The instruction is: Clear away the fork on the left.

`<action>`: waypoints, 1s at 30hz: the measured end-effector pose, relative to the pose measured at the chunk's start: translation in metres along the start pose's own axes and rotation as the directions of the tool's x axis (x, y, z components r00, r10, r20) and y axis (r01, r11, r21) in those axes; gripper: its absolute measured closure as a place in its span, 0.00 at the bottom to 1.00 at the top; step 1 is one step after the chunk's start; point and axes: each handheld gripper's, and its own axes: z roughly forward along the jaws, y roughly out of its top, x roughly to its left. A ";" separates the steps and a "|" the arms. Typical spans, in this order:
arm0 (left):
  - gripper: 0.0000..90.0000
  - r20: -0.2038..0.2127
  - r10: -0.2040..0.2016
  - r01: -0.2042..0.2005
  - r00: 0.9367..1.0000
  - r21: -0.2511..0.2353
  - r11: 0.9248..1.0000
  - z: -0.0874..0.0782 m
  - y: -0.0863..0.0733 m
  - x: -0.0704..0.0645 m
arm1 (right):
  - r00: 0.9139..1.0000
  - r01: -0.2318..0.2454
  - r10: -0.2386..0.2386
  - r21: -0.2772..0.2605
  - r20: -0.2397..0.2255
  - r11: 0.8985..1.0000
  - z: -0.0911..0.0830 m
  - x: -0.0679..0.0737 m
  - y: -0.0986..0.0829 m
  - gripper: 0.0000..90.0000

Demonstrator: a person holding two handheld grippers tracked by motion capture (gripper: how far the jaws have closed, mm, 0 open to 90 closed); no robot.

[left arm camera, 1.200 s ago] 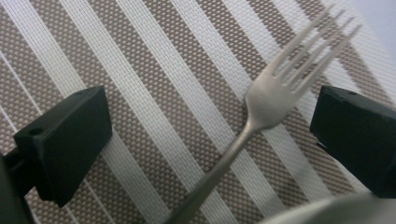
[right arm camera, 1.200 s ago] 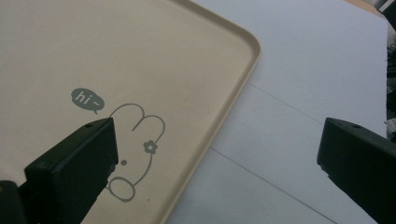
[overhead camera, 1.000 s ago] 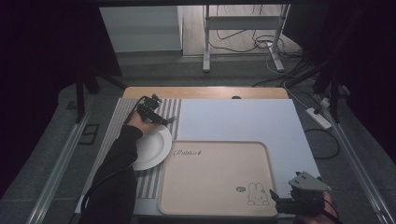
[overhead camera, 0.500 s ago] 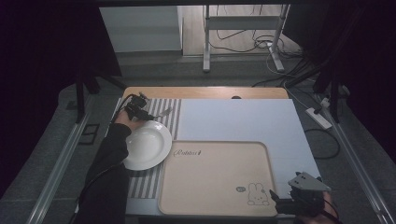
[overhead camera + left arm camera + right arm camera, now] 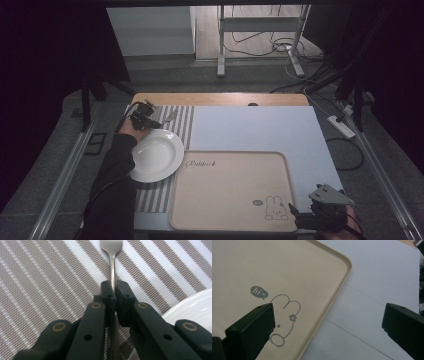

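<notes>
My left gripper [image 5: 156, 123] [image 5: 113, 286] is shut on the handle of a metal fork [image 5: 112, 257] [image 5: 169, 118] over the striped placemat [image 5: 180, 120] at the back left. A white plate [image 5: 154, 155] sits just in front of it; its rim [image 5: 192, 307] shows at the right of the left gripper view. My right gripper [image 5: 295, 214] [image 5: 329, 322] stands open at the front right, its jaws wide apart over the corner of the beige tray [image 5: 230, 190] [image 5: 262, 270], by the rabbit drawing.
The tray lies on a pale blue mat [image 5: 260, 125] [image 5: 367, 290] covering most of the wooden table [image 5: 220, 98]. Beyond the table are a stand's legs [image 5: 220, 60], cables on the floor and a power strip [image 5: 341, 126].
My left gripper has moved left and away along the striped placemat, past the plate's back edge, with the fork in it. The right gripper has stayed put.
</notes>
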 end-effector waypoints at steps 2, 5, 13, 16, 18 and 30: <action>0.95 -0.007 -0.016 0.016 1.000 -0.006 1.000 -0.006 -0.003 0.006 | 1.000 0.000 0.000 0.000 0.000 1.000 0.000 0.000 0.000 0.00; 0.95 -0.016 -0.025 0.025 1.000 -0.008 1.000 -0.013 -0.006 0.010 | 1.000 -0.001 0.001 -0.003 0.002 1.000 0.000 0.000 0.000 0.00; 0.95 -0.058 -0.059 0.058 0.997 -0.008 0.998 -0.042 -0.020 0.024 | 1.000 0.002 -0.002 0.002 0.003 1.000 0.000 0.001 0.000 0.00; 0.95 -0.053 -0.064 0.064 0.997 -0.013 0.998 -0.051 -0.024 0.026 | 1.000 0.001 -0.001 0.005 0.001 1.000 0.000 0.001 0.000 0.00; 0.95 -0.041 -0.065 0.064 0.997 -0.020 0.998 -0.059 -0.027 0.024 | 1.000 0.001 -0.001 0.006 0.001 1.000 0.000 0.001 0.000 0.00; 0.95 0.008 -0.047 0.047 0.999 -0.030 0.998 -0.071 -0.031 0.000 | 1.000 0.002 -0.002 0.007 0.002 1.000 0.000 0.001 0.000 0.00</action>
